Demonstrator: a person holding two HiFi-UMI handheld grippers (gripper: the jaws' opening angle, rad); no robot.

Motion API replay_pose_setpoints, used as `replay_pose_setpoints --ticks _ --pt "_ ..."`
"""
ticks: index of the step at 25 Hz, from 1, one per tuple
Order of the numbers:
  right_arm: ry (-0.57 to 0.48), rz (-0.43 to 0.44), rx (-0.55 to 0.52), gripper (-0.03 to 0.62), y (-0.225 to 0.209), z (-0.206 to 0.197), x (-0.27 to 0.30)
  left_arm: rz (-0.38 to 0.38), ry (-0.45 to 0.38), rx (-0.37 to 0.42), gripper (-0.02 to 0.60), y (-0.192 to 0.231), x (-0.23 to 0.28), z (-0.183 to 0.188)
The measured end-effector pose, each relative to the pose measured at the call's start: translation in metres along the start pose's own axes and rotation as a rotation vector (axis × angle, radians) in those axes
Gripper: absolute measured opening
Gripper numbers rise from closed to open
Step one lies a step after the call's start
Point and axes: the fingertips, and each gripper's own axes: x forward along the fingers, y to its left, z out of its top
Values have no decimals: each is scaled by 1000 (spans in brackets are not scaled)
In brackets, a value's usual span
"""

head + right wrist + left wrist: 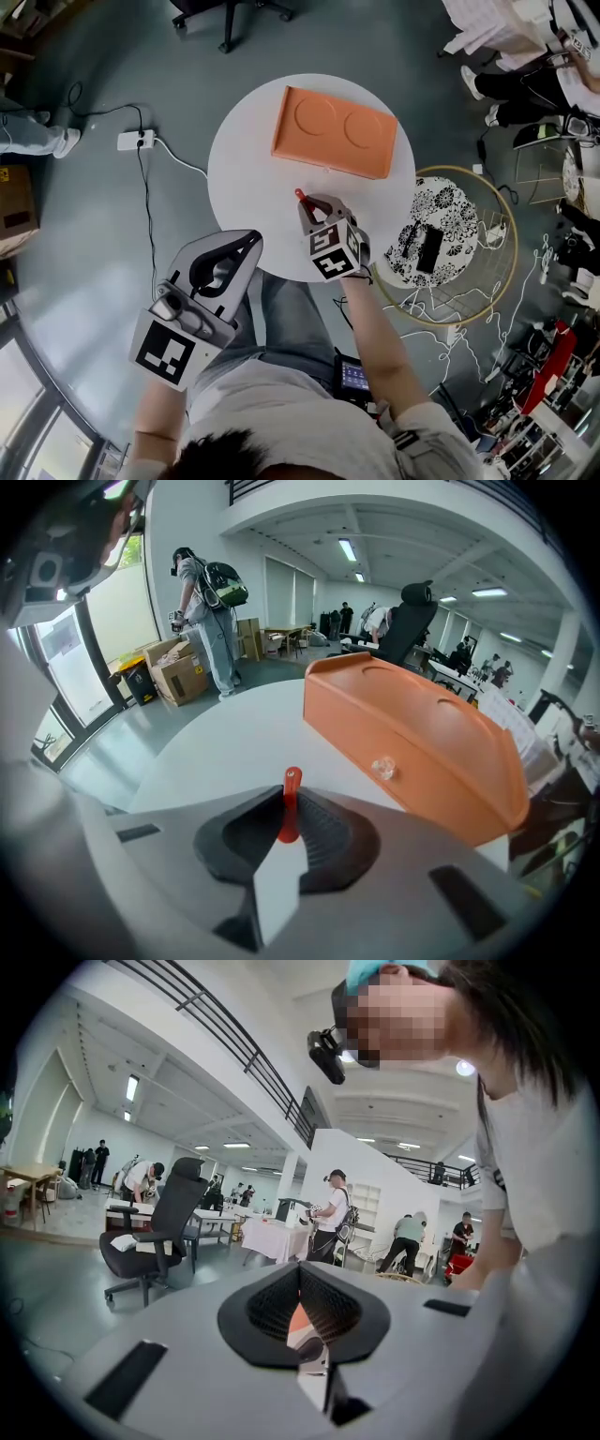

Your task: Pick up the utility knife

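Note:
The utility knife (301,196) is a thin red piece, and my right gripper (314,204) is shut on it over the near part of the round white table (246,169). In the right gripper view the red knife (291,803) stands upright between the closed jaws of the right gripper (286,834), its tip sticking out past them. My left gripper (246,242) hangs off the table's near left edge, above the person's lap, shut with nothing in it. The left gripper (309,1321) points out into the room.
An orange box (335,131) with two round dents lies on the far half of the table; its front carries a clear knob (382,768). A patterned round stool (433,234) stands right of the table. A power strip (136,141) and cable lie on the floor at left.

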Motion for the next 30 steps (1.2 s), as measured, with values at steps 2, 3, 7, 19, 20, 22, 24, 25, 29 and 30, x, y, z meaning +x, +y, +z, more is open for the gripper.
replay_pose_setpoints --ticks 2,3,7,19,20,22,24,25,29,30 --pt "-21 -2 6 51 3 7 -7 -3 -9 4 11 -1 -3 3" --pt "-35 -4 14 49 4 11 -11 -8 -13 6 11 -3 -4 4" --pt "-119 -29 72 44 3 34 -39 -39 -21 14 11 -7 -7 8" --pt "-253 -132 197 5 6 57 -101 -148 -55 56 11 -21 -11 34" --pt "-267 -135 198 5 8 60 -107 -151 -55 58 11 -21 -12 34" --pt "-301 -143 202 5 12 68 -121 -159 -55 62 11 -22 -14 36" --pt "-345 -157 209 5 14 77 -137 -172 -56 70 11 -23 -15 38" --pt "-369 -166 213 5 14 82 -146 -180 -57 76 11 -24 -15 39" --pt "-482 -198 236 5 16 106 -187 -219 -93 103 11 -30 -14 50" --pt "-508 -205 240 5 18 111 -196 -228 -100 108 11 -32 -15 52"
